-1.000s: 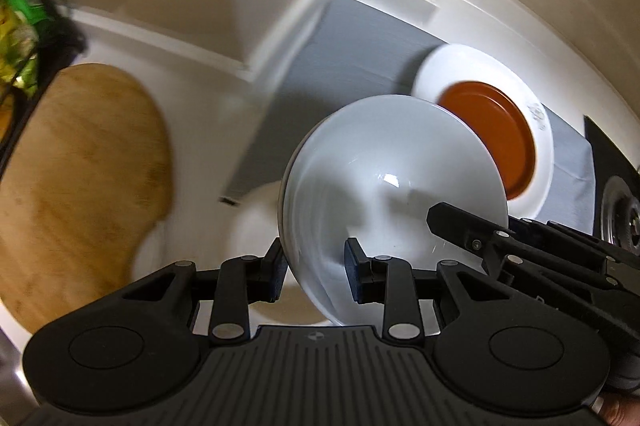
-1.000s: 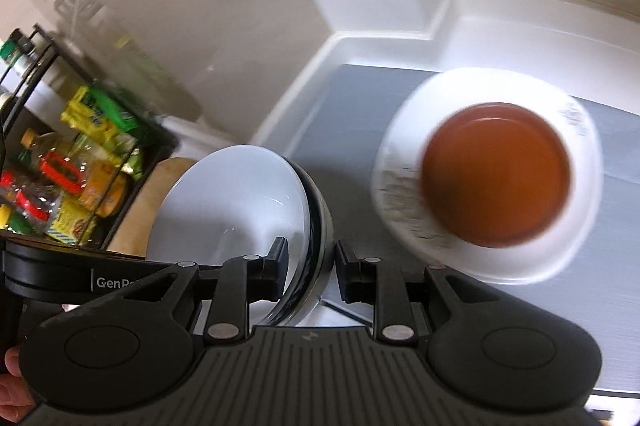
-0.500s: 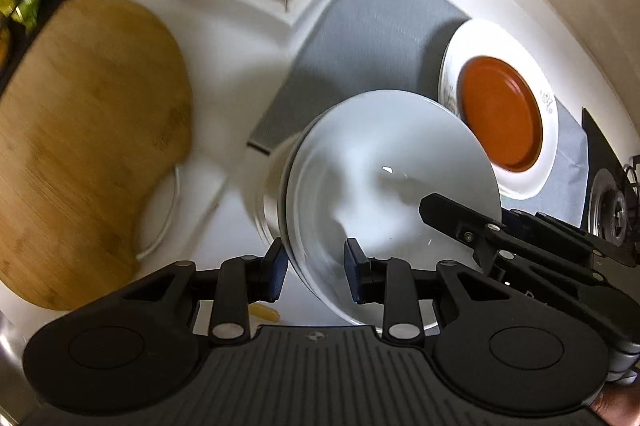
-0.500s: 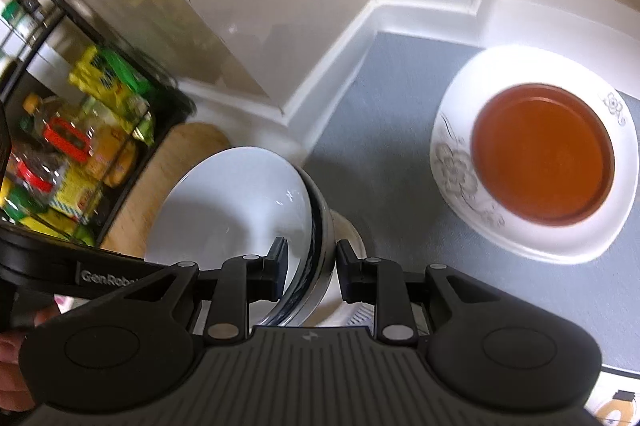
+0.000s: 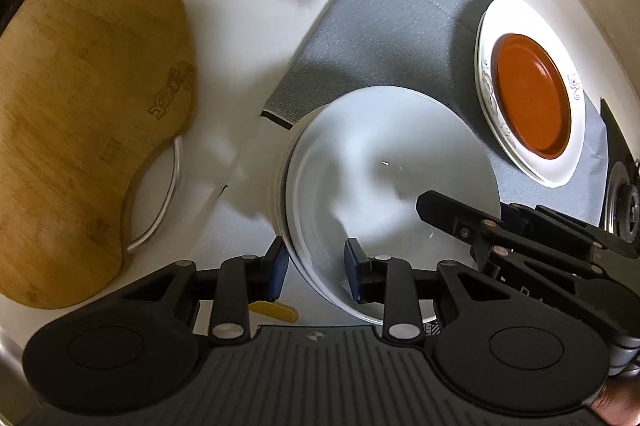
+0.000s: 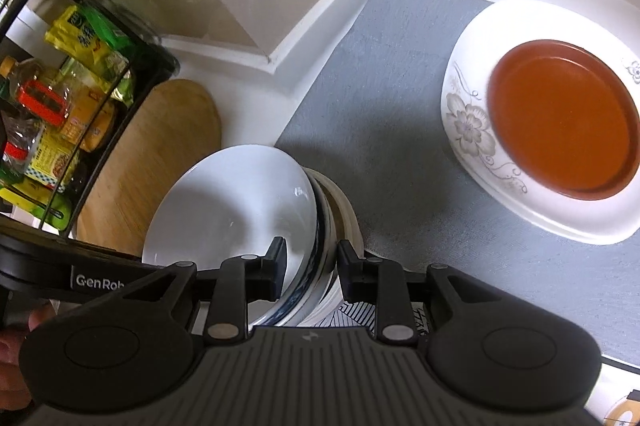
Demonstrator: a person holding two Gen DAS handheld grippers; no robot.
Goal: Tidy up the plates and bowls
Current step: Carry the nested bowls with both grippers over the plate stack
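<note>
A white bowl (image 5: 392,170) with a blue-patterned outside (image 6: 240,202) is nested on a stack of other bowls at the near edge of the grey mat. My left gripper (image 5: 314,272) straddles its near-left rim, fingers on either side. My right gripper (image 6: 310,268) straddles the opposite rim and also shows in the left wrist view (image 5: 500,226). Both hold the bowl. A white flowered plate (image 6: 472,130) carrying a red-brown plate (image 6: 560,122) lies further back on the mat.
A grey mat (image 5: 380,38) covers the white counter by the wall corner. A wooden cutting board (image 5: 80,114) lies on the left. A black wire rack with food packets (image 6: 52,98) stands at the far left. A sink drain (image 5: 624,202) is at the right edge.
Both grippers have lowered the white bowl onto the stack of bowls beneath it. The plates now appear further away to the right.
</note>
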